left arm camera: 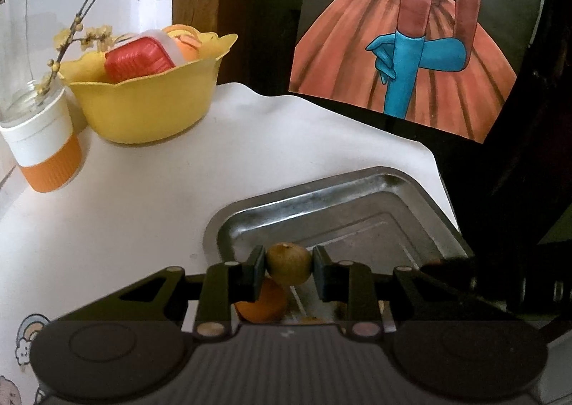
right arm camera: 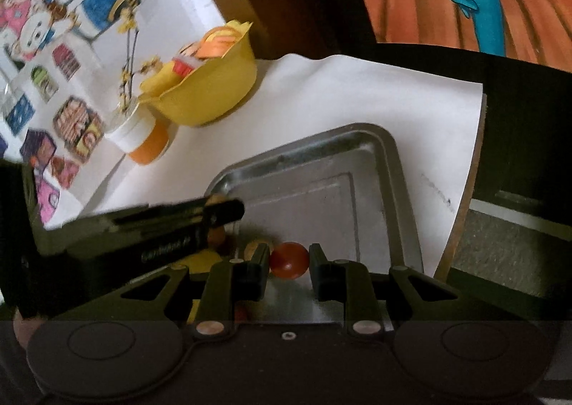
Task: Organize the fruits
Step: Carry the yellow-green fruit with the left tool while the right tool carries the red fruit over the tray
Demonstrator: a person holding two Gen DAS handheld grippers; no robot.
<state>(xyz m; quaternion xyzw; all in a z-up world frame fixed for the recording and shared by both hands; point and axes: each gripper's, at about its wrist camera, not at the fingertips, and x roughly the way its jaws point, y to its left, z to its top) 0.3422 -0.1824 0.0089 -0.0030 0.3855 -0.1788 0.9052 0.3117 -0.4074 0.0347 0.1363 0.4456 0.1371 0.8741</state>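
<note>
Fruits held: left gripper (left arm camera: 289, 267) clamps a tan fruit (left arm camera: 289, 263); right gripper (right arm camera: 289, 263) pinches a red fruit (right arm camera: 289, 259); lower both gently onto the tray (left arm camera: 321, 190) at lower centre.

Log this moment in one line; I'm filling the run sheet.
left gripper: shut on tan-green fruit | right gripper: shut on red fruit | both over metal tray

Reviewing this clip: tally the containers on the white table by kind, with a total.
Rectangular metal tray: 1
Wavy-rimmed yellow plastic bowl: 1
White cup with orange sleeve: 1
Clear glass vase: 1
Total: 4
</note>
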